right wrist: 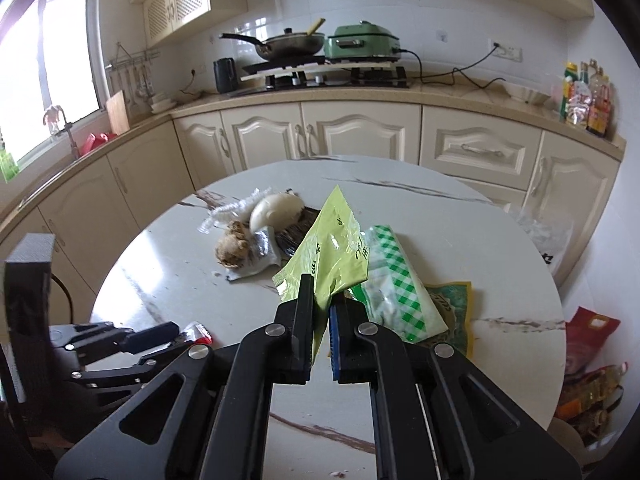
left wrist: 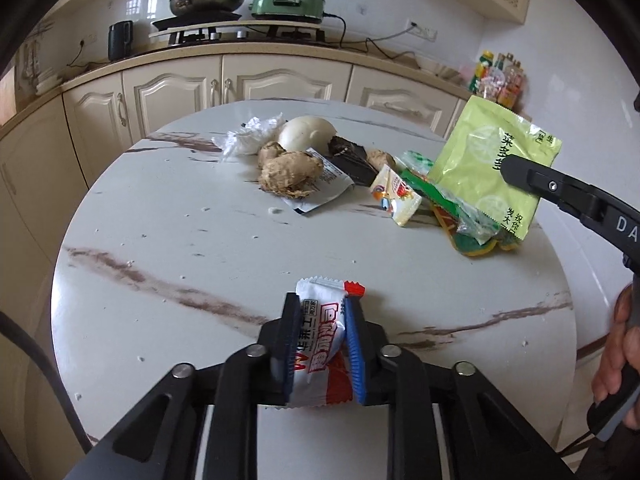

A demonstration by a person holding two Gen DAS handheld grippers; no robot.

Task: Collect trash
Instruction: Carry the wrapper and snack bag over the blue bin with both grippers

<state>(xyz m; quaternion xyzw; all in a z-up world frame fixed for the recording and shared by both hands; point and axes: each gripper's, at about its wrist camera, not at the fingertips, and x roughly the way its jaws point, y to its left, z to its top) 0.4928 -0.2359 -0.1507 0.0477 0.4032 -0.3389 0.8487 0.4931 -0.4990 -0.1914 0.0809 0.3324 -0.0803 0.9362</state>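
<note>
Nearest, left gripper [left wrist: 322,320] jaws pinching a red-and-white wrapper [left wrist: 320,344] for removal; right gripper [right wrist: 320,312] jaws gripping a green packet [right wrist: 336,248] lifted off the tabletop [left wrist: 180,240] litter.

The round table [left wrist: 160,216] is white marble with brown veins, the near wrapper [left wrist: 320,340] white and red, the lifted packet [left wrist: 484,160] pale green, the pouch [right wrist: 396,280] on the right green-checked, and the far cooker [left wrist: 288,4] mint green.
</note>
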